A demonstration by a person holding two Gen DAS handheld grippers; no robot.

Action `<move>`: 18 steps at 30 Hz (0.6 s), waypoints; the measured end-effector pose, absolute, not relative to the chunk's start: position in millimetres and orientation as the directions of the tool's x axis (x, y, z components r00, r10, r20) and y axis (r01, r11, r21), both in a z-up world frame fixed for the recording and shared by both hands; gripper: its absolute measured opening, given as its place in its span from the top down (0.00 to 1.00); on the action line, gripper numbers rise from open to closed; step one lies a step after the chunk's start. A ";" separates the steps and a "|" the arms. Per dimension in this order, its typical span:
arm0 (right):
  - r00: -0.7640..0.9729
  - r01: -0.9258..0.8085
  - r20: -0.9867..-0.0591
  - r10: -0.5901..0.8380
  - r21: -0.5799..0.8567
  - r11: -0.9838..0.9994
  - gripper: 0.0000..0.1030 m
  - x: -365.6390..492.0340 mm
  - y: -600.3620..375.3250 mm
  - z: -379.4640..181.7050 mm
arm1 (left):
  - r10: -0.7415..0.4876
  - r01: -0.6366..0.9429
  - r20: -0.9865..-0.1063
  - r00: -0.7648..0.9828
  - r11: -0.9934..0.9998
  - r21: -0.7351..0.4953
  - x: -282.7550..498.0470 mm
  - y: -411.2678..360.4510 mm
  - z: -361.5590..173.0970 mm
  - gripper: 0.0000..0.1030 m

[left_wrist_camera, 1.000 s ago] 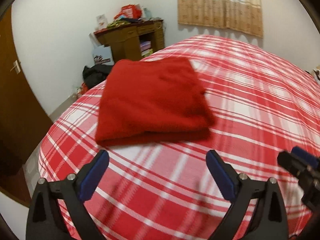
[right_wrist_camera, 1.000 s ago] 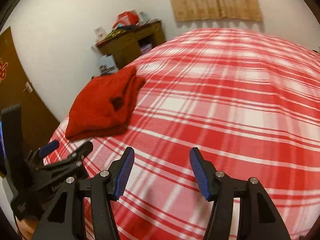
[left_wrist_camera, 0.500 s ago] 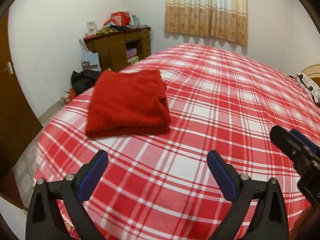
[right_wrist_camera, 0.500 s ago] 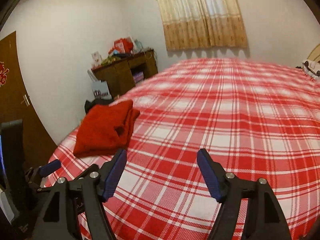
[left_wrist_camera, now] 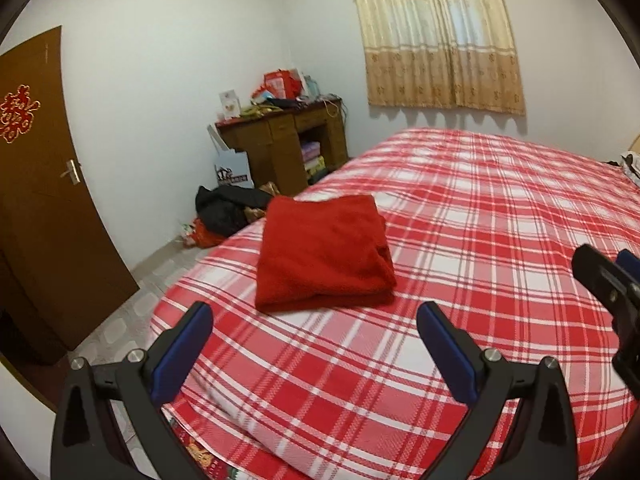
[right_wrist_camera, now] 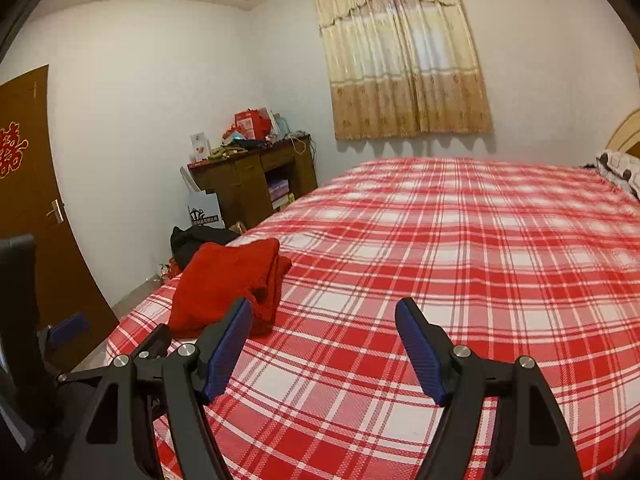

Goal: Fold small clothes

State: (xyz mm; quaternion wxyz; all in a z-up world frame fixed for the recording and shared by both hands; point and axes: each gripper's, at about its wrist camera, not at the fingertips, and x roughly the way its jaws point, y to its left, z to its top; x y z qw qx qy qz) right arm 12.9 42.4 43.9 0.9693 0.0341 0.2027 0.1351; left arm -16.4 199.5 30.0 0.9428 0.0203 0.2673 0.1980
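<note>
While both of my grippers hang above the near edge of it, the bed [left_wrist_camera: 500, 216] fills most of what I see, spread with a red and white plaid cover that runs back toward the far wall. Behind it a tan curtain [left_wrist_camera: 438, 36] hangs over the window, and a brown door [left_wrist_camera: 44, 184] with a red paper cutting stands at the left. A dark wooden desk [left_wrist_camera: 280, 148], piled with boxes and clutter, sits in the corner, with a black bag [left_wrist_camera: 224, 208] on the floor just beside it. The folded red garment [left_wrist_camera: 324, 252] lies flat on the cover near the bed's left corner, apart from all my fingers. My left gripper [left_wrist_camera: 316, 344] has its jaws spread wide, nothing between the blue pads but plaid. My right gripper [right_wrist_camera: 324, 344] also stands apart with nothing in it, the garment lying off to its left.
</note>
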 end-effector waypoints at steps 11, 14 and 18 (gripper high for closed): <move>0.900 -0.231 -0.355 0.255 0.109 0.967 0.24 2.6 40.1 49.8 | 0.387 -0.367 -0.450 0.805 0.920 0.135 -28.6 191.0 41.6 0.00; 0.901 -0.228 -0.353 0.254 0.113 0.967 0.24 2.6 38.8 50.0 | 0.385 -0.369 -0.450 0.806 0.921 0.126 -29.4 192.3 42.5 0.00; 0.902 -0.222 -0.351 0.250 0.120 0.968 0.24 2.2 37.8 49.5 | 0.401 -0.384 -0.439 0.804 0.914 0.131 -31.2 192.1 42.9 0.00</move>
